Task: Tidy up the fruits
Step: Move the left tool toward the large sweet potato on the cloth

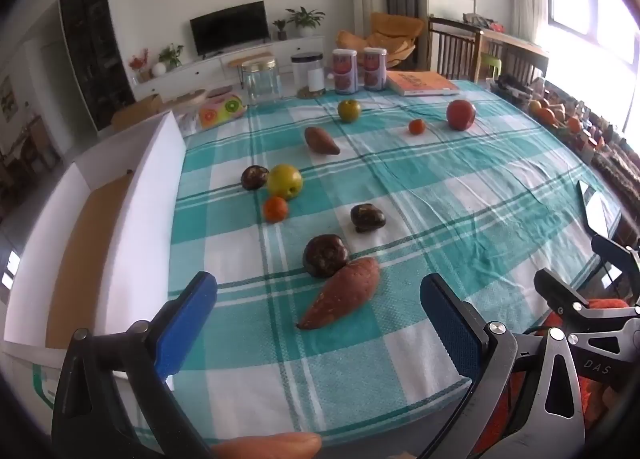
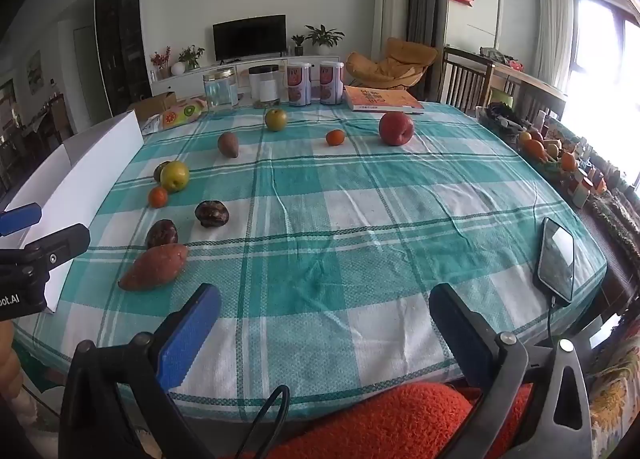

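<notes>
The fruit lies scattered over a tabletop (image 2: pixel 360 219) covered with a teal and white checked cloth. Nearest the front edge on the left, a large sweet potato (image 1: pixel 342 291) lies tilted, its upper end touching a dark brown round fruit (image 1: pixel 325 255). A second dark fruit (image 1: pixel 367 217) sits apart, a little farther in. Beyond them a small orange (image 1: pixel 275 209) rests just beside a yellow-green apple (image 1: pixel 284 180), which touches a third dark fruit (image 1: pixel 254 177). Farther back lie a smaller sweet potato (image 1: pixel 321 141) and a green apple (image 1: pixel 349 111); to their right a tiny orange (image 1: pixel 416 126) sits near a big red apple (image 1: pixel 461 114).

An open white cardboard box (image 1: pixel 132 195) stands along the tabletop's left edge, its brown inside showing.

The left gripper (image 1: pixel 318 319) hovers over the near edge with its blue fingers (image 1: pixel 188 319) spread wide and holding nothing, the large sweet potato lying ahead between them. The right gripper (image 2: pixel 324 327) hangs over the near edge more to the right, its fingers (image 2: pixel 192 331) likewise wide apart and empty, over bare cloth.

At the back edge stand a glass jar (image 2: pixel 219 93), a clear canister (image 2: pixel 264 85), two cans (image 2: pixel 316 83) and an orange book (image 2: pixel 382 99). A phone (image 2: pixel 557 259) lies near the right edge, plugged into a cable.
</notes>
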`<move>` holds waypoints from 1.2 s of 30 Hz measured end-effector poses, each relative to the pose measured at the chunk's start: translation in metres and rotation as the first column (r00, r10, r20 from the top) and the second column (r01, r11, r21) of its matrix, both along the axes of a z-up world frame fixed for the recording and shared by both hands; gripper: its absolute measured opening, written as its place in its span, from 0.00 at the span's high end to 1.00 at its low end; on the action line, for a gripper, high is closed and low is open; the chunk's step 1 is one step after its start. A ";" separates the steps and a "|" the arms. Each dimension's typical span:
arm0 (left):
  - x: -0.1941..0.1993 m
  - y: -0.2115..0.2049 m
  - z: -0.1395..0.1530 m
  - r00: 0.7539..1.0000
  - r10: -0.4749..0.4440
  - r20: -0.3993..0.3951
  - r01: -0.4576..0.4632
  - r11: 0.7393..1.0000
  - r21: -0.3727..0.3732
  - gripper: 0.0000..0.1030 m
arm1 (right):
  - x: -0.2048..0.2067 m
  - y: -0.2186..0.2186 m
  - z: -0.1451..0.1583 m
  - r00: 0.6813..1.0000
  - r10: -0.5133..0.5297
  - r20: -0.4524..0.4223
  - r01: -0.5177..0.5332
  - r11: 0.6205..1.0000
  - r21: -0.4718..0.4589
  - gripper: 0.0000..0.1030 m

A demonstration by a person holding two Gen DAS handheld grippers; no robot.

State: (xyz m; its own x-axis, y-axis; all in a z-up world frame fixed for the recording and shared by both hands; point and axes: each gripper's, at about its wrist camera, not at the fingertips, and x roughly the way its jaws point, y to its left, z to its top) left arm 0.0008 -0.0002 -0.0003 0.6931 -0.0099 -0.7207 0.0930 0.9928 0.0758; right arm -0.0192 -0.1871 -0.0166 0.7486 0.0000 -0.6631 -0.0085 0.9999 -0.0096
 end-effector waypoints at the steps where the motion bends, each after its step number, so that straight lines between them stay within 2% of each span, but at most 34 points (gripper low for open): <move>1: 0.001 0.000 0.000 1.000 0.000 0.001 0.000 1.000 0.001 0.01 | 0.000 0.000 0.000 1.000 0.002 0.000 -0.002 1.000 -0.001 0.00; 4: -0.003 -0.002 0.000 0.999 0.002 0.042 -0.002 1.000 0.014 0.01 | 0.001 -0.002 0.005 0.999 0.032 -0.006 -0.032 0.999 -0.014 0.00; 7: 0.001 -0.004 0.005 0.998 -0.030 0.049 0.029 0.999 0.021 0.01 | 0.008 -0.006 0.018 0.990 0.126 -0.060 -0.131 0.987 -0.091 0.00; 9: 0.004 -0.008 0.013 0.997 -0.048 0.062 0.047 0.998 0.029 0.01 | 0.015 -0.011 0.026 0.977 0.157 -0.143 -0.176 0.975 -0.138 0.00; 10: 0.005 -0.005 0.021 0.996 -0.053 0.069 0.051 0.998 0.022 0.01 | 0.018 -0.012 0.031 0.961 0.176 -0.211 -0.210 0.966 -0.152 0.00; 11: 0.006 -0.004 0.022 0.996 -0.051 0.074 0.051 0.999 0.012 0.01 | 0.021 -0.014 0.032 0.945 0.188 -0.268 -0.232 0.963 -0.141 0.00; 13: 0.008 -0.003 0.022 0.997 -0.038 0.068 0.039 0.999 -0.017 0.01 | 0.020 -0.019 0.034 0.933 0.194 -0.304 -0.230 0.969 -0.086 0.00; 15: 0.010 -0.003 0.019 0.999 -0.018 0.042 0.020 0.999 -0.048 0.01 | 0.015 -0.023 0.032 0.956 0.158 -0.247 -0.173 0.984 -0.041 0.00; 17: 0.010 -0.002 0.009 1.000 -0.006 0.009 0.007 0.998 -0.059 0.01 | 0.023 -0.016 0.018 0.973 0.101 -0.206 -0.104 0.995 -0.004 0.00; 19: 0.009 -0.003 -0.001 1.000 -0.017 -0.022 0.016 0.999 -0.028 0.01 | 0.025 -0.014 0.003 0.987 0.037 -0.160 -0.026 0.997 0.066 0.00; 22: 0.004 -0.001 -0.006 1.000 -0.020 -0.009 0.021 1.000 0.021 0.01 | 0.026 -0.008 -0.023 0.992 -0.015 -0.122 0.032 0.990 0.136 0.00; 25: 0.001 0.006 -0.010 1.000 -0.011 0.009 0.011 1.000 0.003 0.01 | 0.025 0.000 -0.038 0.994 -0.024 -0.108 0.033 0.996 0.083 0.00; 30: 0.003 0.007 -0.030 1.000 0.001 -0.021 -0.002 0.999 -0.036 0.01 | 0.015 -0.005 -0.031 0.998 -0.068 -0.016 0.069 0.996 0.061 0.00; 36: 0.001 -0.002 -0.040 0.999 -0.034 -0.039 0.033 0.999 -0.015 0.01 | 0.009 -0.001 -0.027 0.997 -0.078 0.025 0.077 0.997 0.022 0.00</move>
State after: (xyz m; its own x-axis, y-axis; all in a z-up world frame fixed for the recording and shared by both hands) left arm 0.0022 -0.0026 -0.0402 0.6630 -0.0434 -0.7473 0.1289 0.9900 0.0569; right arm -0.0101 -0.1880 -0.0436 0.7637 -0.0451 -0.6440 0.0690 0.9975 0.0120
